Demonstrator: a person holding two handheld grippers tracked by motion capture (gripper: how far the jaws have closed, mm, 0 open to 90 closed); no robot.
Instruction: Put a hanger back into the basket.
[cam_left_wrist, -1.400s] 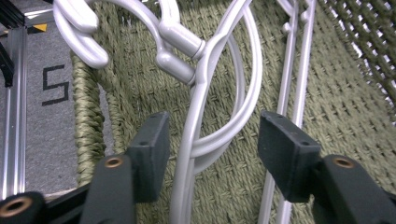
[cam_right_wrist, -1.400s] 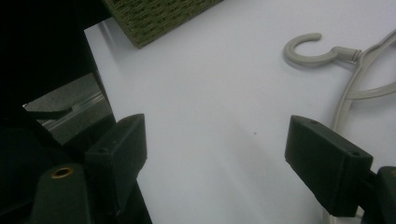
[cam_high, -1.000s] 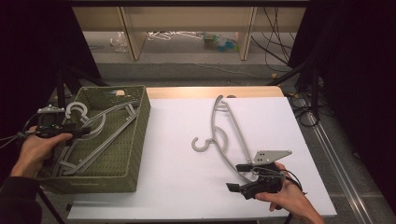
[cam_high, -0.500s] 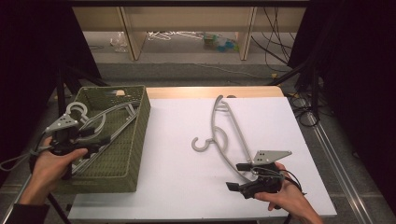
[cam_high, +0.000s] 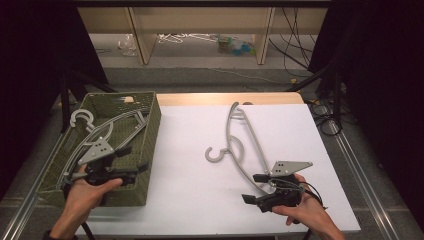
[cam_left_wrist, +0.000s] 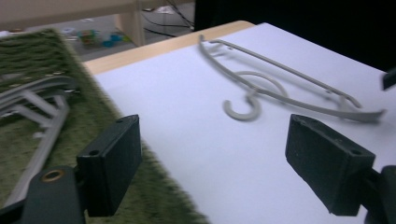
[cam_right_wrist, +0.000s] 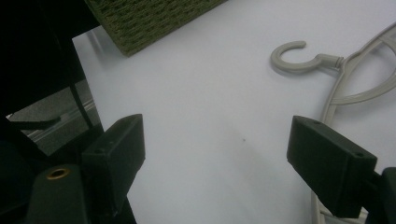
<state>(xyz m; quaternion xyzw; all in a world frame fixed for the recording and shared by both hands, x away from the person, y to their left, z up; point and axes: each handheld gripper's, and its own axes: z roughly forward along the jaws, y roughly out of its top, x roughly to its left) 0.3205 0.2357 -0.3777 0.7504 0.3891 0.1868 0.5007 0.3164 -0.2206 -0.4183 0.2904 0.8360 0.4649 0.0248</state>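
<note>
Hovering at the lower left of the high view, the left gripper (cam_high: 131, 169) sits over the near right wall of the green basket (cam_high: 150, 125), its jaws having just been opening and now spread wide with nothing between them; that fits a tool that has let go over the basket, where grey hangers (cam_high: 107, 127) already lie stacked at a slant, hooks toward the upper left. Toward the middle, on the white table (cam_high: 190, 150), lies the one loose hanger (cam_high: 240, 145), well apart from the basket, flat, running from the upper centre down to the lower right. It is a pale grey plastic piece with a slim curved shoulder bar, an inner loop and an open hook (cam_right_wrist: 292, 58) pointing left. At the lower right, the right gripper (cam_high: 257, 187) rests by the hanger's near end, jaws released and empty, probably placed there to take that end next.
</note>
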